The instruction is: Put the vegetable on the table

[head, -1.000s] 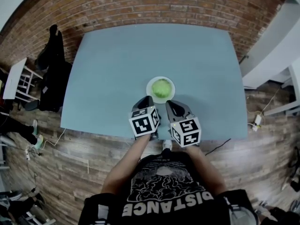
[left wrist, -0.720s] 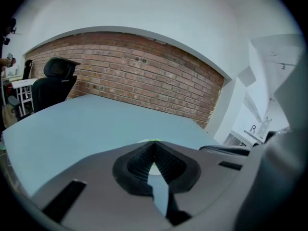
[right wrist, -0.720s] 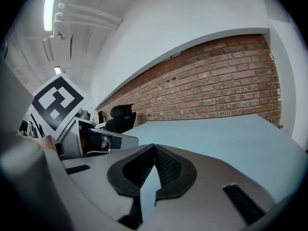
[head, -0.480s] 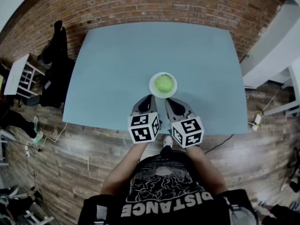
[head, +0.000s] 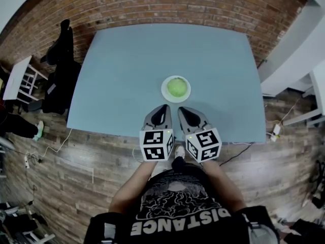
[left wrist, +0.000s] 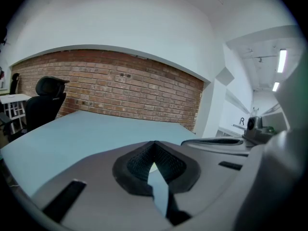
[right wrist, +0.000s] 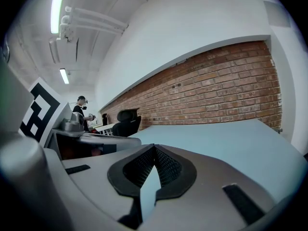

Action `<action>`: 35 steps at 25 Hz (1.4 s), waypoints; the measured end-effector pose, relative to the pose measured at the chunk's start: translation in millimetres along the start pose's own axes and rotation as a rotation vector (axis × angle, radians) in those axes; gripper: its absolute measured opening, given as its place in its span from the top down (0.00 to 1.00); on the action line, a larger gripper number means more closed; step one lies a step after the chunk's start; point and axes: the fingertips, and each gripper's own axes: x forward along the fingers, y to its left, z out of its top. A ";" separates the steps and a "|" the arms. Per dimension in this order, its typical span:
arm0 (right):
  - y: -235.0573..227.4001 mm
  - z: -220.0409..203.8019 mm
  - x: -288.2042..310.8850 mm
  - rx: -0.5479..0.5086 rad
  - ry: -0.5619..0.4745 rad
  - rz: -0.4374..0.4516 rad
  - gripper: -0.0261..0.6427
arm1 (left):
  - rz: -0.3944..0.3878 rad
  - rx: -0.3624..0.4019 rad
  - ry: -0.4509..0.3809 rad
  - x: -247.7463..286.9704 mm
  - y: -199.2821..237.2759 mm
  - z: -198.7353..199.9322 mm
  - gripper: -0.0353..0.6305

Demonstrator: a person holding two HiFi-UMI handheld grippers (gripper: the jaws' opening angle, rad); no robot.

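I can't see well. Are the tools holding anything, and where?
Nothing is held. The left tool and right tool are both shut and empty; the vegetable sits on its plate, untouched.

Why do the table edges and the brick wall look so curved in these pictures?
Head view: the wide-angle lens bows the table edges and wraps the brick wall around it. Left gripper view: the wall arches and the corners go black. Right gripper view: same bending, and a ceiling light glares white.

The left gripper (head: 162,109) and right gripper (head: 181,110) have drawn back toward the frame's bottom, leaving a wider gap to the plate (head: 164,89).
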 end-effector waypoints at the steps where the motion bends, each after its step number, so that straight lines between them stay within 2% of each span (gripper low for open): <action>1: 1.6 1.0 -2.2 0.002 -0.002 0.000 0.95 | -0.008 0.009 -0.007 -2.6 -2.3 0.1 0.95; 19: 42.7 -5.9 -52.8 -0.020 -0.035 -0.019 0.95 | -0.069 0.066 -0.094 -67.7 -25.4 -6.6 0.95; 25: 51.2 -8.6 -64.0 -0.020 -0.047 -0.029 0.95 | -0.094 0.105 -0.082 -80.5 -33.8 -13.8 0.95; 35: 60.8 -9.0 -71.5 -0.030 -0.058 -0.025 0.95 | -0.094 0.107 -0.095 -91.8 -36.4 -15.4 0.95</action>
